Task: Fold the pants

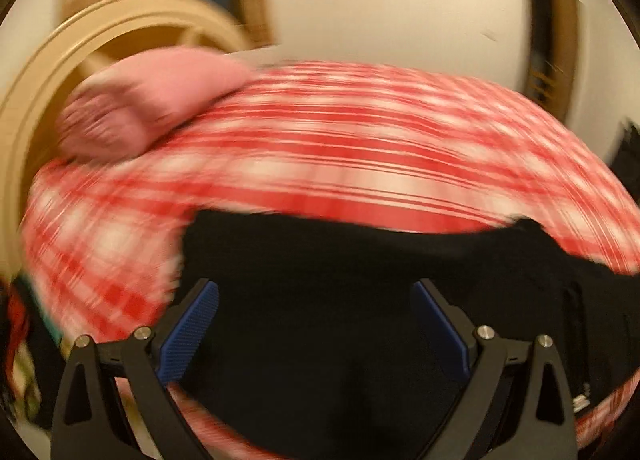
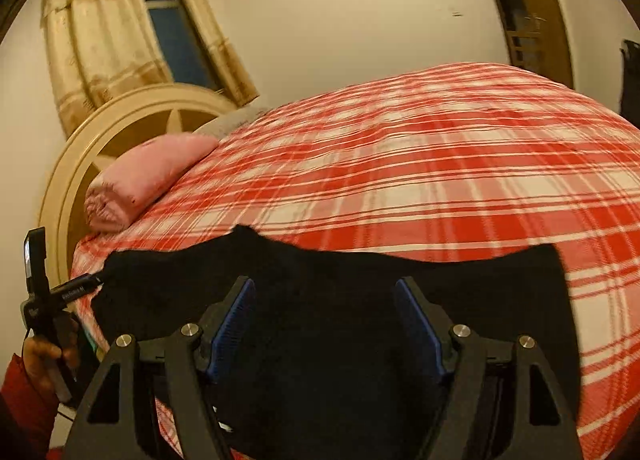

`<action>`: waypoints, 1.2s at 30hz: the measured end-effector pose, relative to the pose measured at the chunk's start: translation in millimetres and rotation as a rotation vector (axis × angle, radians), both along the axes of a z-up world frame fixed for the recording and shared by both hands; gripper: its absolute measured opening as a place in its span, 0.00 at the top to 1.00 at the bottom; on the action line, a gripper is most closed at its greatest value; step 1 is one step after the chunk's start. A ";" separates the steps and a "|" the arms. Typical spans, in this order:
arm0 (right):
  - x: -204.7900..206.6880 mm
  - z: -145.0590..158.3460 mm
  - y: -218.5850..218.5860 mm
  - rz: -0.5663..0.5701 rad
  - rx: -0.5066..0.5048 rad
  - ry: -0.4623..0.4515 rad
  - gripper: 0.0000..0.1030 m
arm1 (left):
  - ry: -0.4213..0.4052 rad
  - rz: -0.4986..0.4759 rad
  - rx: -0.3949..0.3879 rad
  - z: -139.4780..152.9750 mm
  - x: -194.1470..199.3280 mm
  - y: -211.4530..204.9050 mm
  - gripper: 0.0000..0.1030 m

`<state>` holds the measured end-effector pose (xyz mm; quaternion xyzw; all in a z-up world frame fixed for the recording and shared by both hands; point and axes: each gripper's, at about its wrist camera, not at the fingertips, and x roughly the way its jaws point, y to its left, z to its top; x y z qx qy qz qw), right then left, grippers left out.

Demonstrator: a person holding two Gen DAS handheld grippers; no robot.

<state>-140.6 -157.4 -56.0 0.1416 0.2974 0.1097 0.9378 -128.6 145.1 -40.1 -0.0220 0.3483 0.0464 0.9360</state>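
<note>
Black pants (image 2: 320, 300) flat on plaid bedspread (image 2: 440, 160)

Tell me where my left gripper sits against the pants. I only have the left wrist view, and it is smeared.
Observer: In the right wrist view the left gripper reaches in from the left edge, its tip at the left corner of the black pants.
Operator: Report the right gripper.
Observer: The right gripper hovers open over the pants, its blue pads well apart, with no cloth pinched between them.
Operator: Say what holds the left gripper.
Observer: A hand grips its handle low at the left edge, with a red sleeve behind it.
</note>
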 end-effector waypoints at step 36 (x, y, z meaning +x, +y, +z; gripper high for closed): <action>-1.4 4.4 19.8 0.052 0.011 0.035 0.28 | 0.010 0.333 -0.453 -78.0 -25.0 86.3 0.15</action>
